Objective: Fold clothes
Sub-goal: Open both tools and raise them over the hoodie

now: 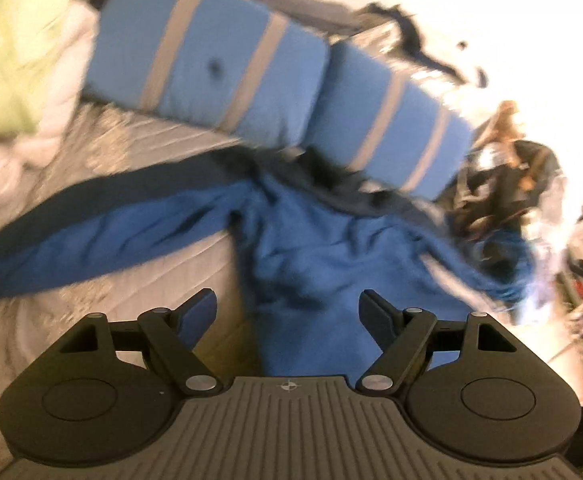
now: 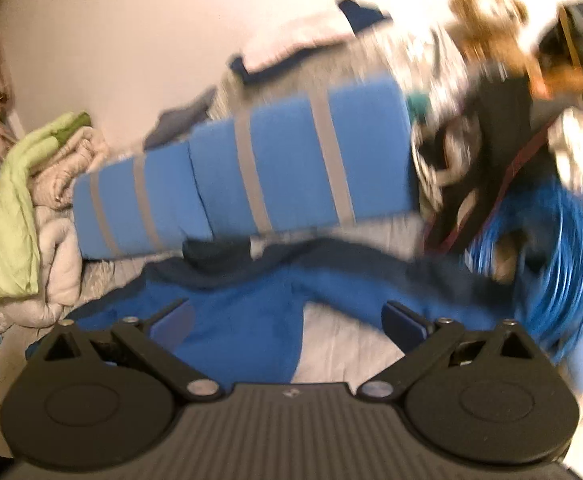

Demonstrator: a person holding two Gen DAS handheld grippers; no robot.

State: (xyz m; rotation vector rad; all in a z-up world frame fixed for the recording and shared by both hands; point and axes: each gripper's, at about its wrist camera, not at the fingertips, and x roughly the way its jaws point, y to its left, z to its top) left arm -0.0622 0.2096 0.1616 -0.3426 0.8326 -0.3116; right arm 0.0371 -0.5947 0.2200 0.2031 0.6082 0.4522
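Observation:
A blue garment with dark navy trim (image 1: pixel 311 256) lies spread and rumpled on the bed, one sleeve stretched out to the left (image 1: pixel 71 248). It also shows in the right wrist view (image 2: pixel 243 320), with a sleeve running right. My left gripper (image 1: pixel 289 304) is open just above the garment's body, holding nothing. My right gripper (image 2: pixel 289 316) is open above the garment's lower part, holding nothing. Both views are blurred.
Two blue pillows with grey stripes (image 1: pixel 211 64) (image 2: pixel 291 168) lie behind the garment. A green and beige pile of bedding (image 1: pixel 7 60) (image 2: pixel 15 208) sits at the left. A blue coiled cable (image 2: pixel 563 260) and dark clutter (image 1: pixel 503 184) lie at the right. The bed has a grey sheet (image 1: pixel 139 136).

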